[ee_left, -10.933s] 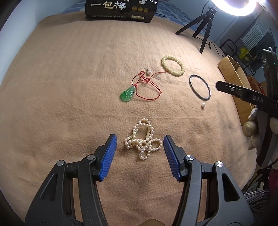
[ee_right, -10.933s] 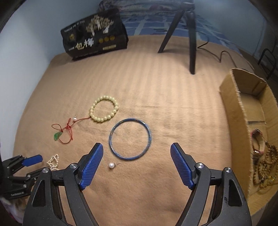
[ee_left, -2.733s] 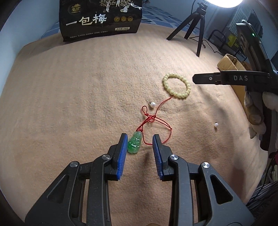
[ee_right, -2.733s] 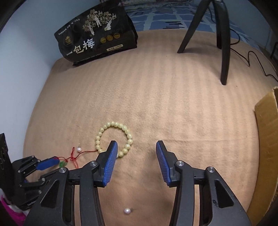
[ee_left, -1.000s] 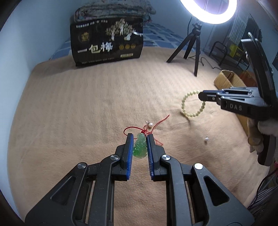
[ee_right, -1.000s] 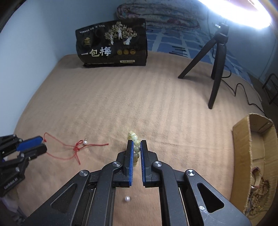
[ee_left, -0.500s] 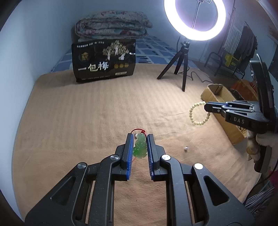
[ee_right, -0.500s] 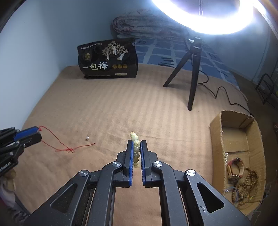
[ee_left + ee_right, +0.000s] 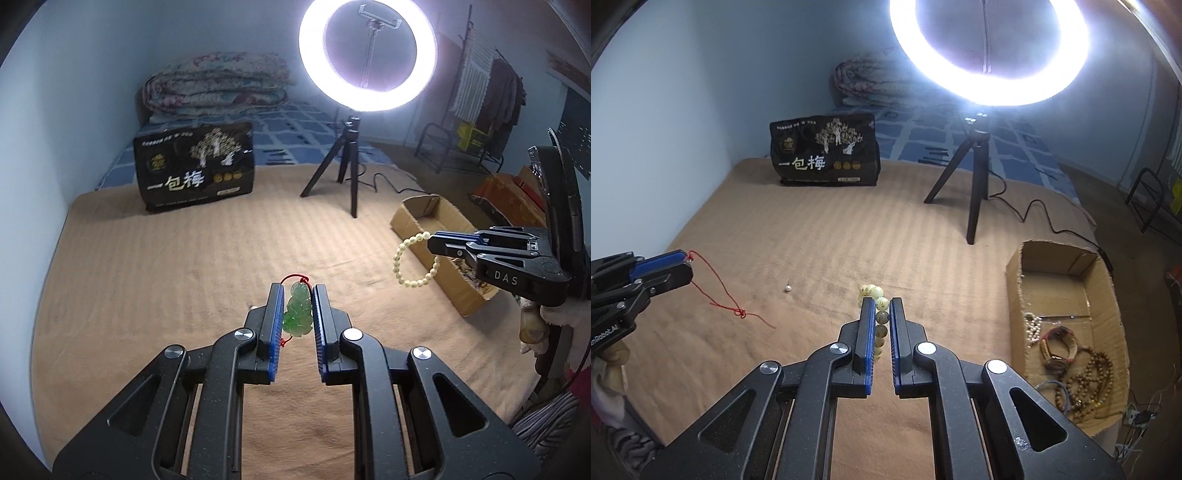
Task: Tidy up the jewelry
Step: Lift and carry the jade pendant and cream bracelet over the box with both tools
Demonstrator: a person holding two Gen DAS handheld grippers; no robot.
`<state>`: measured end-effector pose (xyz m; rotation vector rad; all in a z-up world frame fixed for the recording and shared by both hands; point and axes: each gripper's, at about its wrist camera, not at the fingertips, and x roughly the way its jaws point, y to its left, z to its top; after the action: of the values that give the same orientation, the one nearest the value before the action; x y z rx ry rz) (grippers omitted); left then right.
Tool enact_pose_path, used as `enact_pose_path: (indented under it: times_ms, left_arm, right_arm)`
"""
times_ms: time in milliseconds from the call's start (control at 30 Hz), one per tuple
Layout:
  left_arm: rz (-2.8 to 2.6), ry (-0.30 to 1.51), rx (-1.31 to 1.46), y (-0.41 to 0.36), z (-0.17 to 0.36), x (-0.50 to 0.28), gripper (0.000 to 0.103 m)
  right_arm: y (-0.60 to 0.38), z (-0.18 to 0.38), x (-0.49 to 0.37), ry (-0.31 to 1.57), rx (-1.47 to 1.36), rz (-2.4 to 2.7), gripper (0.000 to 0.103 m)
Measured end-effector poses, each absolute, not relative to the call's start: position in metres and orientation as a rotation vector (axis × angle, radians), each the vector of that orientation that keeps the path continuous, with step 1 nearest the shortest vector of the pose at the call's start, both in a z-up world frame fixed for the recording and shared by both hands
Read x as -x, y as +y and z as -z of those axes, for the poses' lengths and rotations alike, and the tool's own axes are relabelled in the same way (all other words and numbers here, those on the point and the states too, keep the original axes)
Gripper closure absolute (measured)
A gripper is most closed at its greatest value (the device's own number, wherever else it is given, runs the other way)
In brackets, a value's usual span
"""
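Note:
My left gripper (image 9: 298,295) is shut on a green jade pendant (image 9: 297,314) and holds it above the tan blanket (image 9: 184,266). Its red cord (image 9: 718,291) hangs from the left gripper (image 9: 683,264) in the right wrist view. My right gripper (image 9: 882,308) is shut on a pale yellow bead bracelet (image 9: 881,317). In the left wrist view the bracelet (image 9: 408,264) dangles from the right gripper (image 9: 437,245) just in front of the cardboard box (image 9: 424,221). The box (image 9: 1067,273) holds several bead strings and bracelets.
A small pearl earring (image 9: 788,288) lies on the blanket. A black printed bag (image 9: 195,171) stands at the back. A ring light on a tripod (image 9: 349,166) stands behind the box, its cable trailing right. The blanket's right edge runs beside the box.
Both grippers have risen higher and tilted up with their jewelry. The right gripper with the bracelet has moved closer to the cardboard box.

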<state>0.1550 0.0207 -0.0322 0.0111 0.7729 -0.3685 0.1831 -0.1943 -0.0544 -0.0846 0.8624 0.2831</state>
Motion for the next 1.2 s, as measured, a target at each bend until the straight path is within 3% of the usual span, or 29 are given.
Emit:
enact_pose_path:
  times_ms: [567, 1200]
  left_arm:
    - [0.526, 0.72, -0.03, -0.07, 0.007, -0.147, 0.089]
    - [0.695, 0.684, -0.027, -0.199, -0.008, -0.177, 0.089]
  right_arm:
    - [-0.281, 0.034, -0.152, 0.796, 0.044, -0.167, 0.097]
    - [-0.396, 0.05, -0.142, 0.815, -0.053, -0.004, 0.097]
